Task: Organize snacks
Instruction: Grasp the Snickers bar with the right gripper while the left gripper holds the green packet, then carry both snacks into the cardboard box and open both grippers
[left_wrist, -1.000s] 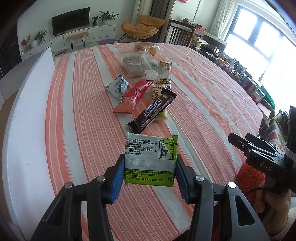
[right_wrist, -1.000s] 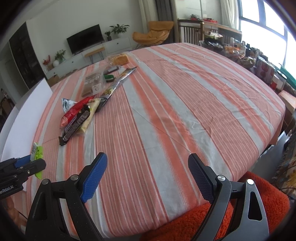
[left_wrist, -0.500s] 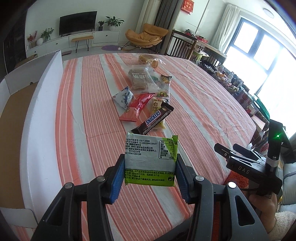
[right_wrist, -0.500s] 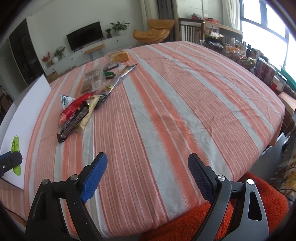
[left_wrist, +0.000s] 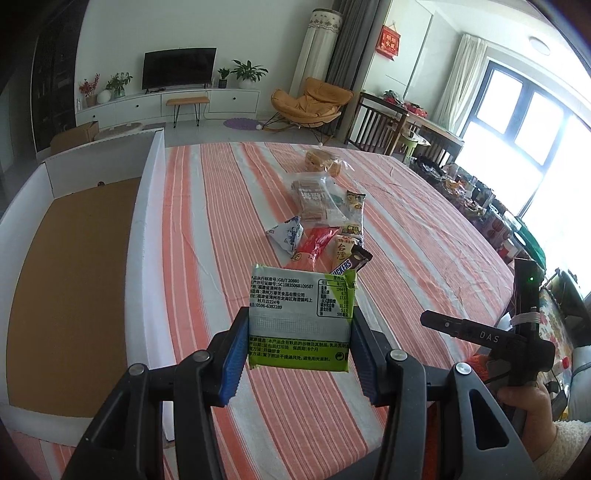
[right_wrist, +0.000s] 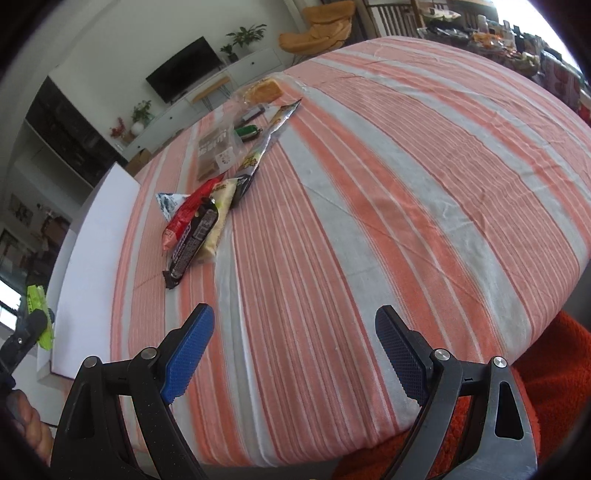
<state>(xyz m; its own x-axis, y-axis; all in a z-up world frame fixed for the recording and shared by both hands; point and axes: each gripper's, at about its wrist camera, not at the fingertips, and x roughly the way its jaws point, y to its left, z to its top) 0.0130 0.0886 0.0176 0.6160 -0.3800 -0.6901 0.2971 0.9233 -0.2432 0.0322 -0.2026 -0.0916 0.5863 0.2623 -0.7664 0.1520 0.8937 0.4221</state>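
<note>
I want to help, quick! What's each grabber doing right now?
Left gripper: closed on the green snack packet, held up above the table.
Right gripper: open, holding nothing.

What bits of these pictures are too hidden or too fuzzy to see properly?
- Front of the green snack packet: left wrist view shows only its printed back, clamped in the left gripper.
- Snickers bar: mostly hidden behind that packet.
- Box interior: part hidden by its white wall.
- Clear bag contents: right wrist view, too small.
- Right gripper: open jaws, handle cut off below.
</note>
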